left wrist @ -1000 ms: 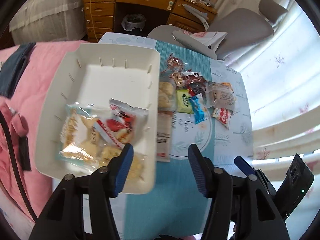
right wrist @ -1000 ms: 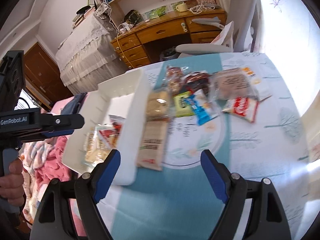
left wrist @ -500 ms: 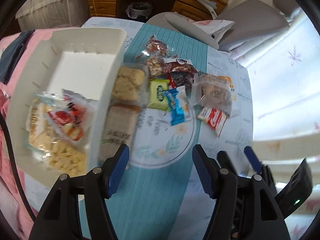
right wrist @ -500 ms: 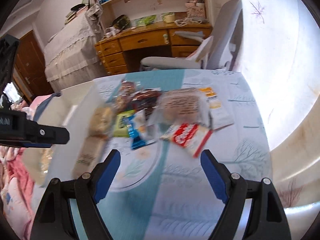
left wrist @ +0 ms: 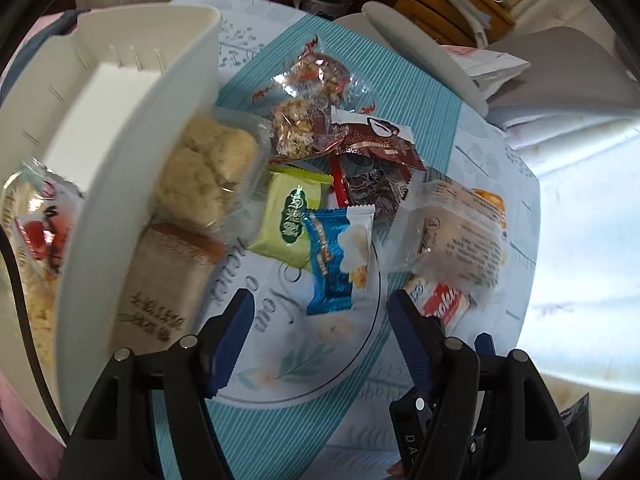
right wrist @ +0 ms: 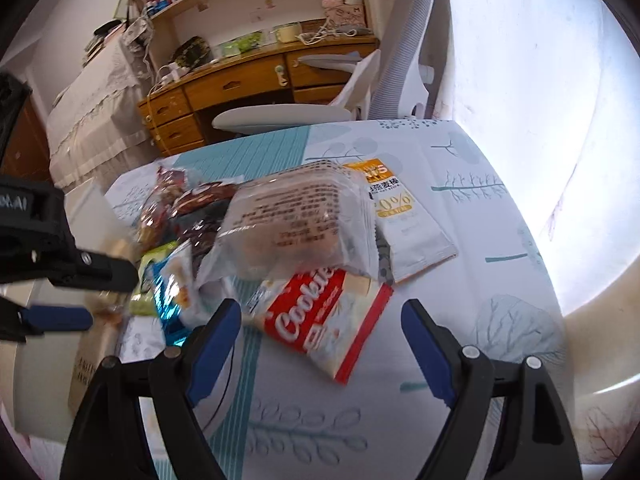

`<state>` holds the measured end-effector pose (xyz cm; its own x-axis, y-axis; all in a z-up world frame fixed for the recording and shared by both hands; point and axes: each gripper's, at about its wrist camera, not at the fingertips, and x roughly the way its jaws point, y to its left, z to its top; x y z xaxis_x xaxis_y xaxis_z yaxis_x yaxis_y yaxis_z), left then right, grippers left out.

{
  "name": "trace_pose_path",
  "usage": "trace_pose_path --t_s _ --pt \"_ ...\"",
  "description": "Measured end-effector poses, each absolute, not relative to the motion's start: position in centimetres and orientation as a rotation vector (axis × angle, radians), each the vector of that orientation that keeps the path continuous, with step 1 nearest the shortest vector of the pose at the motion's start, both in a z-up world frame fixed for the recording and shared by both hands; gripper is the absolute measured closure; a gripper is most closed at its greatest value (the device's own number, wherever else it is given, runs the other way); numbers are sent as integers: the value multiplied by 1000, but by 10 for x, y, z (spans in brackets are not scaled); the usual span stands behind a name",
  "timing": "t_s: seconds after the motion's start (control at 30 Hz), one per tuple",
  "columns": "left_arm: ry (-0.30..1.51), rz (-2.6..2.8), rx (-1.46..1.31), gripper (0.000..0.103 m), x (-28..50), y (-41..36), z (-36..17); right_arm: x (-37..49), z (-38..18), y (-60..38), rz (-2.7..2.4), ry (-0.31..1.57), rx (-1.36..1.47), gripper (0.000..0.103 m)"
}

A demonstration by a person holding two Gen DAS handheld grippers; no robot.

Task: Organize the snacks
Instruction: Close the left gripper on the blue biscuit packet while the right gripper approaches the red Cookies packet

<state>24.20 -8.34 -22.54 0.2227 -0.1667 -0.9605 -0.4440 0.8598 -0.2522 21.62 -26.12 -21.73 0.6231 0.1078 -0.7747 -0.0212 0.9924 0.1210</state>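
Observation:
Several wrapped snacks lie in a loose pile on the table. My left gripper (left wrist: 320, 312) is open and empty, just short of a blue packet (left wrist: 336, 256) and a green packet (left wrist: 292, 220). A white bin (left wrist: 132, 148) stands at the left with a red-and-white snack bag (left wrist: 36, 236) inside. A brown bar (left wrist: 160, 288) and a pale cake pack (left wrist: 208, 176) lie against its wall. My right gripper (right wrist: 320, 320) is open and empty, right before a red Cookie packet (right wrist: 320, 320). Behind that lie a clear bread pack (right wrist: 296, 220) and a white-orange sachet (right wrist: 404, 220).
The table has a teal and white patterned cloth (right wrist: 460, 300). A grey office chair (right wrist: 288, 112) and a wooden desk (right wrist: 248, 76) stand behind the table. A bright window (right wrist: 540, 80) is at the right. The left gripper's body (right wrist: 52, 240) shows in the right wrist view.
Both grippers have swung right from the bin and come closer to the pile; the right one now faces the Cookie packet. Both stay open.

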Motion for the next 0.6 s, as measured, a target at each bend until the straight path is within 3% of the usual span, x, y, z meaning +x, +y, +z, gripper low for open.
trace_pose_path --t_s 0.47,0.6 --pt "1411 256 -570 36 280 -102 -265 246 -237 -254 4 956 132 20" --pt "1421 281 -557 54 279 -104 -270 246 -238 -251 6 950 107 21"
